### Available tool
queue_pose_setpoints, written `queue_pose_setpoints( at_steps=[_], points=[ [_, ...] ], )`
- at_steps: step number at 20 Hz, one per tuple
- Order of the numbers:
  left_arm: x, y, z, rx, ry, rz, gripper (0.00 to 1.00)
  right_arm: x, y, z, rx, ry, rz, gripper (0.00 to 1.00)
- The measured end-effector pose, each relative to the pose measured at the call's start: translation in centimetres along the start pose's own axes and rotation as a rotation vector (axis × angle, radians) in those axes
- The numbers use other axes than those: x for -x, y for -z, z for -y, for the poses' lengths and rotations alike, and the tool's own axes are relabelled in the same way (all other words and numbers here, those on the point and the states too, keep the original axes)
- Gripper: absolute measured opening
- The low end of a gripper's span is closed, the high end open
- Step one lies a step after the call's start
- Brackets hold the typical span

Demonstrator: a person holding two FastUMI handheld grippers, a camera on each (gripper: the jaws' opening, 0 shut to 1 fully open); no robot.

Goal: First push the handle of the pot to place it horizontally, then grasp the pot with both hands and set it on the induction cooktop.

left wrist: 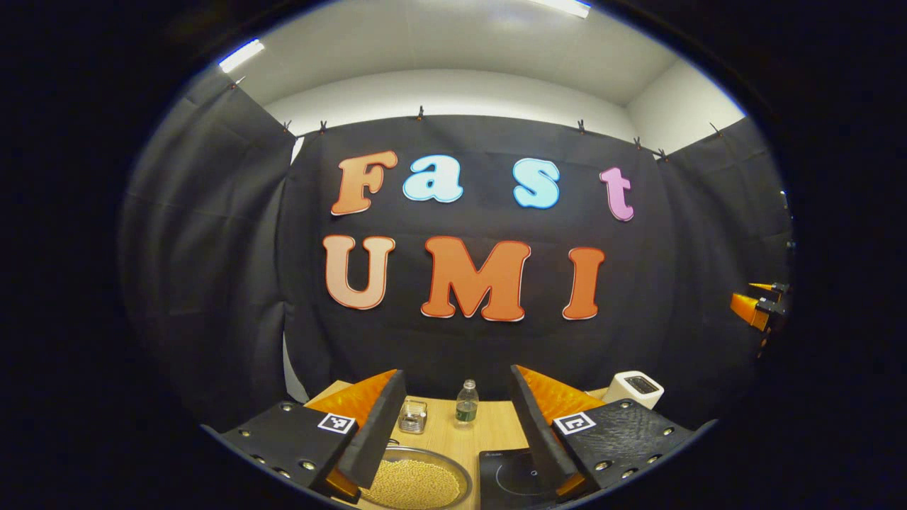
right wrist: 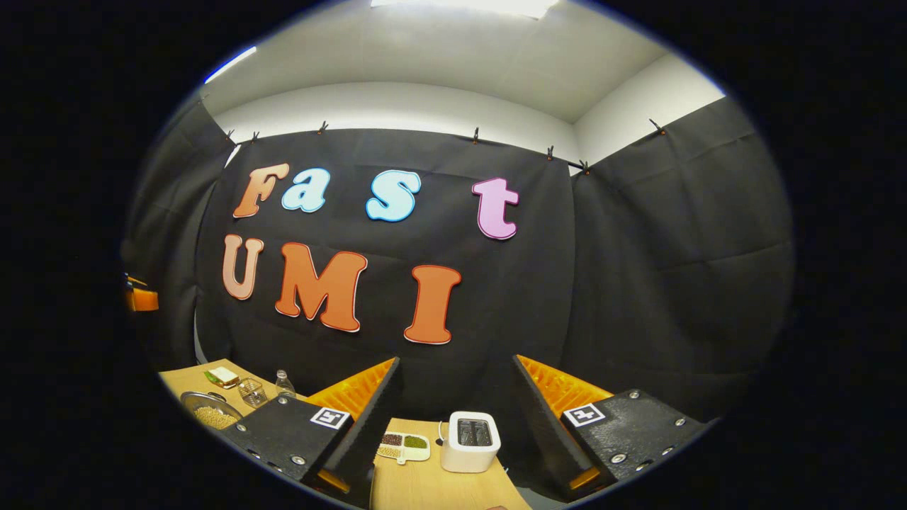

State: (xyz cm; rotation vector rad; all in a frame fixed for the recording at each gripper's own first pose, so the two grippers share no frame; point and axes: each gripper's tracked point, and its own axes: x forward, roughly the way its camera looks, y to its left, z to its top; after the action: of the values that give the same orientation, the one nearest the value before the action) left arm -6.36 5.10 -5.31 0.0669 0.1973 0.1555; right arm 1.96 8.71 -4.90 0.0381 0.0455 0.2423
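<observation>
Left gripper agape above pot, induction cooktop; no legible labels.

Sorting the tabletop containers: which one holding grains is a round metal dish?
The round metal pan of pale grains, between the left gripper's fingers; the white divided tray is flat and compartmented.

L gripper: jaws wide apart, nothing between. Ahead on table: pan of beans low left, cooktop just right of it, narrow bare strip between. Behind them glass jar & bottle stand close together, blocking the mid back. Toaster at far right edge.

R gripper: jaws wide, toaster dead ahead, tray just left of it. Bare wood nearer in.
</observation>
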Motion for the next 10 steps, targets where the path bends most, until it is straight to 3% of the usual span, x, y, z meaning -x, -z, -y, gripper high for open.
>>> queue_pose_setpoints(
  at_steps=[1, 2, 3, 5, 8, 9, 10],
  points=[
    [-0.7, 1.1, -0.6, -0.016, 0.021, -0.035, 0.86, 0.1, 0.3, -0.7, 0.0, 0.006, -0.006, 0.94],
    [-1.3, 2.6, -1.2, -0.031, 0.042, -0.074, 0.75, 0.4, 0.6, -1.5, 0.003, 0.012, -0.014, 0.97],
    [-1.8, 4.2, -1.7, -0.048, 0.058, -0.117, 0.73, 0.6, 1.2, -2.2, 0.014, 0.021, -0.028, 0.94],
    [-2.6, 8.6, -3.1, -0.091, 0.079, -0.229, 0.52, 0.9, 2.3, -2.5, 0.032, 0.052, -0.061, 0.94],
    [-2.5, 15.5, -3.2, -0.133, 0.168, -0.409, 0.37, 1.8, 3.7, -3.0, 0.022, 0.086, -0.119, 0.93],
    [-2.1, 17.5, -3.5, -0.151, 0.187, -0.464, 0.36, 1.9, 4.0, -2.9, 0.023, 0.1, -0.132, 0.96],
    [-2.1, 20.2, -4.1, -0.173, 0.202, -0.535, 0.19, 2.0, 4.1, -2.8, 0.027, 0.116, -0.14, 0.93]
  ],
)
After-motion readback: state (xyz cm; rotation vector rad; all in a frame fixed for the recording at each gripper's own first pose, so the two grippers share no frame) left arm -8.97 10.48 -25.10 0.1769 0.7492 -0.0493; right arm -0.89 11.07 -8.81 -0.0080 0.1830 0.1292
